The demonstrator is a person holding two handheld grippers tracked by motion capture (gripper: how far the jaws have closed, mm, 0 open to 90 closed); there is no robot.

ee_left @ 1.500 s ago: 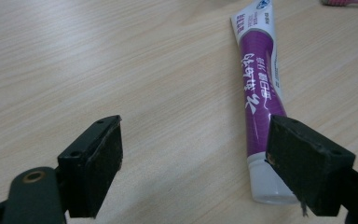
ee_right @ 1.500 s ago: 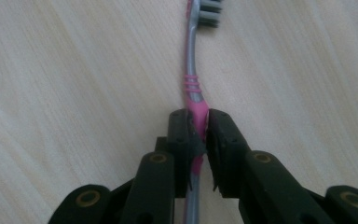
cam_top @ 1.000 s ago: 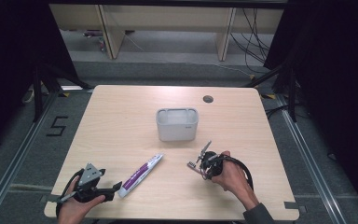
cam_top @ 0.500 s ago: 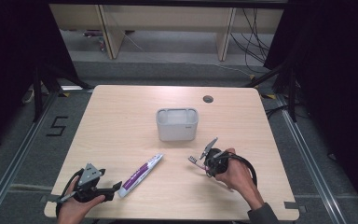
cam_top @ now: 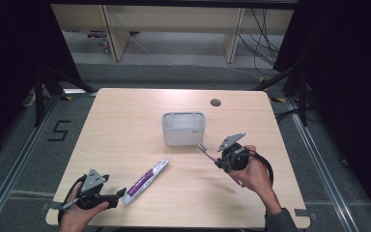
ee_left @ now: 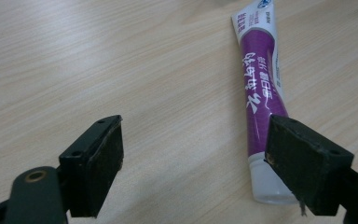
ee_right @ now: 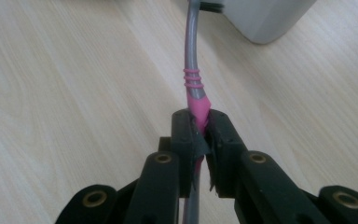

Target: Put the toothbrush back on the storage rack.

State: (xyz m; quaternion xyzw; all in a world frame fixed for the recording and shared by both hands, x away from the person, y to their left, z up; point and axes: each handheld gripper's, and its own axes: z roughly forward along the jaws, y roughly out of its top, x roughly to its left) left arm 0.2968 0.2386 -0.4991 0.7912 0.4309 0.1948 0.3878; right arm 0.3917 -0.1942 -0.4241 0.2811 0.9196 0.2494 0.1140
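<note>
Toothbrush [ee_right: 193, 86] sits clamped by its pink-and-grey handle between the closed jaws of the right gripper [cam_top: 221, 161], and from the high view its bristled head [cam_top: 203, 146] points up and away toward the bin [cam_top: 183, 128], off the table [cam_top: 125, 125] and just short of the bin's near right corner. I judge the step in hand to be the carry: the brush is picked up and on its way to the bin, not yet over the rim. Nearest the person, the left gripper [ee_left: 193, 158] rests low at the table's front left edge with its jaws spread wide and nothing between the pads; the toothpaste [ee_left: 261, 93] lies flat on the wood just beside its right-hand jaw, cap end toward the gripper, untouched. In the high view that tube [cam_top: 146, 180] runs diagonally from the left gripper [cam_top: 121, 194] up toward the table's middle, well apart from the brush. Farther off, the bin stands upright near the centre of the table; what can be seen of its inside looks bare, though the near wall hides part of the floor, so I cannot be sure. The next move, as I read it, calls for lifting the head clear of the rim, bringing the brush over the opening, and tipping it so it drops or leans inside before the jaws let go; the likely slip is the head catching the bin's near wall and nudging the light bin back. After that the paste looks to be the left gripper's job.
</note>
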